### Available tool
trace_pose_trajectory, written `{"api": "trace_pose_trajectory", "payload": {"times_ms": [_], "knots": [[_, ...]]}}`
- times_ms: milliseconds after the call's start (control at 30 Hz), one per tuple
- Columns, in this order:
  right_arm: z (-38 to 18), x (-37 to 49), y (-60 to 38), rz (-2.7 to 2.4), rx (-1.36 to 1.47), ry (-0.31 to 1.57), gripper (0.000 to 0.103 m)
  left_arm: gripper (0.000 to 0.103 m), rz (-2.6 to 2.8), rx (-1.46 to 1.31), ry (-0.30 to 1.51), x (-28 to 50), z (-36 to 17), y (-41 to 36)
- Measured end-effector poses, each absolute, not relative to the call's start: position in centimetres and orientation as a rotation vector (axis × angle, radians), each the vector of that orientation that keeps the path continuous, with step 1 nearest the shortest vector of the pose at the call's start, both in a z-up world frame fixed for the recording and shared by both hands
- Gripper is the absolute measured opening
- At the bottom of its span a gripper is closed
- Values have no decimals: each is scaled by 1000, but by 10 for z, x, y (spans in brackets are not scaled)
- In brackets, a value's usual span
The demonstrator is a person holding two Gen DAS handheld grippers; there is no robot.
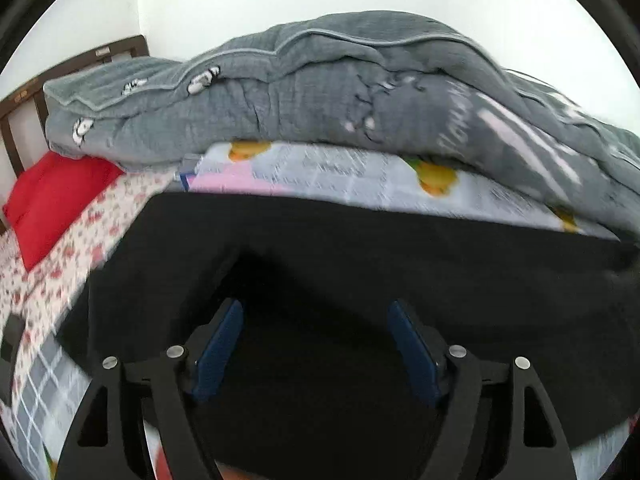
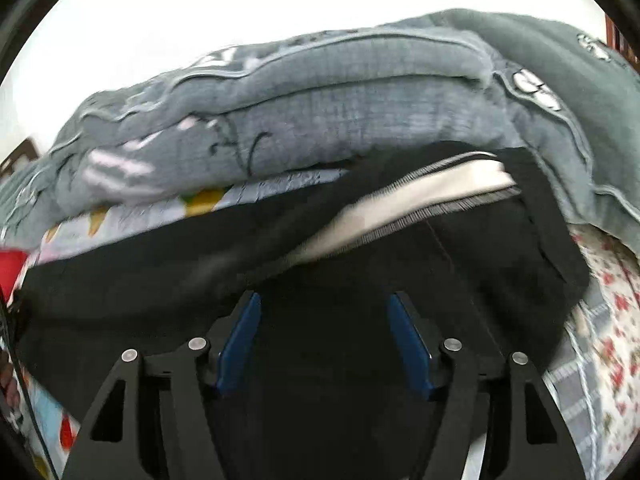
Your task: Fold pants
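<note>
Black pants lie spread across the bed in the left wrist view. My left gripper is open just above the black cloth, nothing between its blue pads. In the right wrist view the pants show their waist end, with a white and grey ribbed waistband lining turned up. My right gripper is open over the cloth just below the waistband, holding nothing.
A bulky grey quilt is piled along the far side of the bed, also in the right wrist view. A red pillow lies at left by the dark headboard. Floral and checked sheets surround the pants.
</note>
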State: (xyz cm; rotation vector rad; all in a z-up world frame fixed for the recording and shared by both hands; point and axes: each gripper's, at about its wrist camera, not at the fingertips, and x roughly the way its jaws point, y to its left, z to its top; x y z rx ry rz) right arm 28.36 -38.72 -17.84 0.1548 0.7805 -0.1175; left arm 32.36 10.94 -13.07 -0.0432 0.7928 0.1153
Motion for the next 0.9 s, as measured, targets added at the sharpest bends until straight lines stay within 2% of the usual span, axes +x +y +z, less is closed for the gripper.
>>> {"api": "trace_pose_trajectory", "payload": {"times_ms": [200,367,733,800,867,900], "knots": [[-193,208,-388,-98,93,817,65,75,23,-157,884,257,-150,122],[-221,181,-409,-102,187,895,65,74,-45,-323,929,227,-170,141],[-232,216,-440,-117,393,898,66,72,-69,-565,921,275,-179,161],[-235,231,-443,-118,416,921,65,64,-51,-571,926,285,-179,161],[-235,244,-443,-132,410,919,59,44,-1,-580,928,294,-181,163],[-236,251,-442,-145,400,917,52,40,16,-587,929,298,-182,163]]}}
